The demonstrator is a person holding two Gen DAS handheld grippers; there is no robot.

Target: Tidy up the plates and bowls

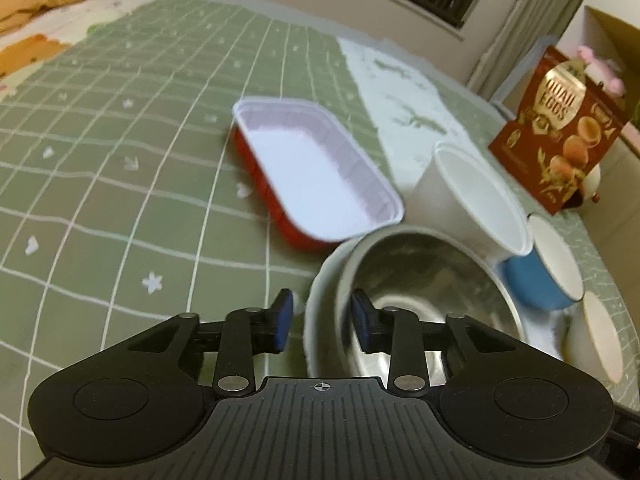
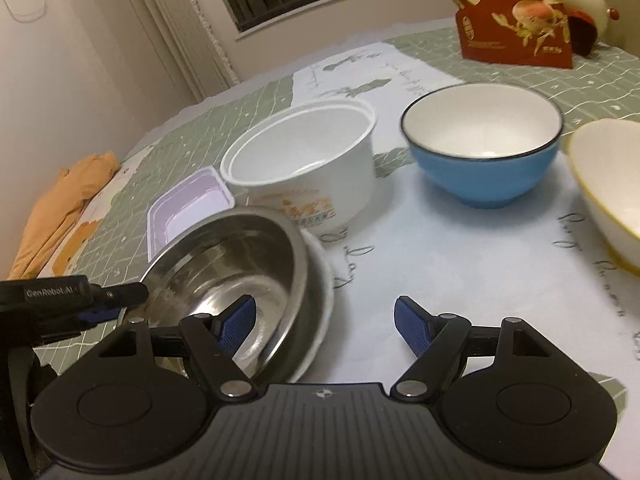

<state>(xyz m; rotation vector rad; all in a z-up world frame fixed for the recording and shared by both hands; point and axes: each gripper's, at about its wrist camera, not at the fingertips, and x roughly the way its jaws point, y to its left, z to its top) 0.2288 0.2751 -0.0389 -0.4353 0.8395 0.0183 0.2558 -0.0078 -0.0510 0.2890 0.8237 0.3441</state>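
A steel bowl (image 1: 424, 280) sits nested in a white bowl (image 1: 320, 300) on the table. My left gripper (image 1: 320, 322) straddles the near rims of both, one finger outside and one inside the steel bowl, with a small gap still showing. In the right wrist view the steel bowl (image 2: 240, 272) tilts inside the white bowl (image 2: 320, 280), and the left gripper's tip (image 2: 120, 294) sits at its left rim. My right gripper (image 2: 324, 324) is open, its left finger over the steel bowl's rim. A red tray (image 1: 316, 172), white paper bowl (image 2: 308, 160), blue bowl (image 2: 480, 148) and yellow-rimmed bowl (image 2: 608, 184) stand nearby.
A red quail-egg bag (image 1: 560, 128) stands at the back right. A green checked tablecloth (image 1: 120, 160) covers the table, with a white printed mat (image 2: 460, 260) under the bowls. Orange cloth (image 2: 60, 208) lies at the far side.
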